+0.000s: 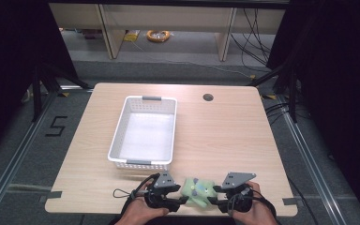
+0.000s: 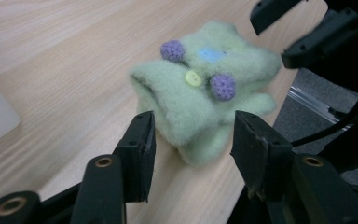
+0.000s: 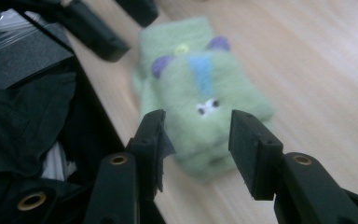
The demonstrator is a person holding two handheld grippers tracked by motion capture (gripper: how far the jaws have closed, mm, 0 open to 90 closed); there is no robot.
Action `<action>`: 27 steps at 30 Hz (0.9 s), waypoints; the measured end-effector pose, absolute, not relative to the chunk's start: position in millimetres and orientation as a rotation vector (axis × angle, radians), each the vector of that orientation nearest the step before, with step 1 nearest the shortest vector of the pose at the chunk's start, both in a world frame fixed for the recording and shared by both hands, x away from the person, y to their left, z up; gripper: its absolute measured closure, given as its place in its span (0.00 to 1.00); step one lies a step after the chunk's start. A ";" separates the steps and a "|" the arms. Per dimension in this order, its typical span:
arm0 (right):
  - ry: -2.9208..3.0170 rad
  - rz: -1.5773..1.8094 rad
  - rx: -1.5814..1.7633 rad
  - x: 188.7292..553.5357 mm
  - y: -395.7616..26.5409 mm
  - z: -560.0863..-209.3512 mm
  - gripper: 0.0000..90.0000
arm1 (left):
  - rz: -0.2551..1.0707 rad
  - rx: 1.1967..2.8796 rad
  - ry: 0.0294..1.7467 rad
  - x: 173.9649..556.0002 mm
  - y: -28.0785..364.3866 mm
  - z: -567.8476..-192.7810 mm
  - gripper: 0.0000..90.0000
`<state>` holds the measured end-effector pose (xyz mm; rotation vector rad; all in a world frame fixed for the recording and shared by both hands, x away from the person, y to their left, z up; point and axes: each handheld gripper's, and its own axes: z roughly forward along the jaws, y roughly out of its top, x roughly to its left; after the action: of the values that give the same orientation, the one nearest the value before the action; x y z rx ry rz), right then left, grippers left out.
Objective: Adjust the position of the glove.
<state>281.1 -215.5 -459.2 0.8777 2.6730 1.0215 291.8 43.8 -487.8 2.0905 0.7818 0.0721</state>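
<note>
Looking at this one, the green felt toy (image 1: 198,191) sits right at the near edge of the table (image 1: 225,136), squeezed in between the two hands. It's a fuzzy little creature thing with purple pom-poms, a yellow button and a blue patch.

The left gripper (image 2: 193,137) comes at it from one end and the right gripper (image 3: 196,135) from the other, so the toy's long axis runs pretty much along the line joining the two claws, parallel to the table edge. That's the bit that matters for whatever comes next: each claw already points straight down the length of the toy, neither has to swing around.

Jaw state: both are spread, roughly half open. In the left gripper view one end of the toy pokes in between the black jaws, with a sliver of gap on either side, so no real pinch as far as I can tell. Same story in the right gripper view, where the end with the googly eyes sits between the jaws and the pads aren't pressing on it. It's blurry there, so take that with a grain of salt.

Neither hand looks clearly nearer, both are basically at the toy. The white basket (image 1: 117,136) is farther back on the table, left of centre, well apart from the toy. My guess is it ends up there.
</note>
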 end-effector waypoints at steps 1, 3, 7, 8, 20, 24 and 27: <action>2.673 1.021 0.878 281.1 -215.5 -459.2 0.63 | 0.072 2.090 0.782 291.8 43.8 -487.8 0.58; 2.692 1.021 0.858 277.4 -213.1 -463.4 0.64 | 0.086 2.111 0.762 293.8 40.0 -489.5 0.60; 2.706 0.948 0.785 279.9 -208.4 -473.1 0.83 | 0.131 2.158 0.756 298.3 37.0 -493.1 0.76; 2.722 0.945 0.780 280.7 -208.9 -473.8 0.88 | 0.133 2.163 0.740 299.2 37.9 -491.9 0.81; 2.638 1.047 0.758 268.7 -208.3 -449.7 0.95 | 0.144 2.138 0.692 314.3 33.4 -471.4 0.97; 2.656 1.074 0.814 264.5 -202.7 -446.4 0.95 | 0.123 2.080 0.751 328.9 17.3 -472.8 0.98; 2.667 1.114 0.838 263.7 -194.2 -450.9 0.95 | 0.099 2.086 0.743 335.2 11.6 -474.0 0.98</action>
<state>263.7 -194.2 -450.9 0.8378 2.6665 1.1141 335.2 11.6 -474.0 2.0862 0.7430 0.0986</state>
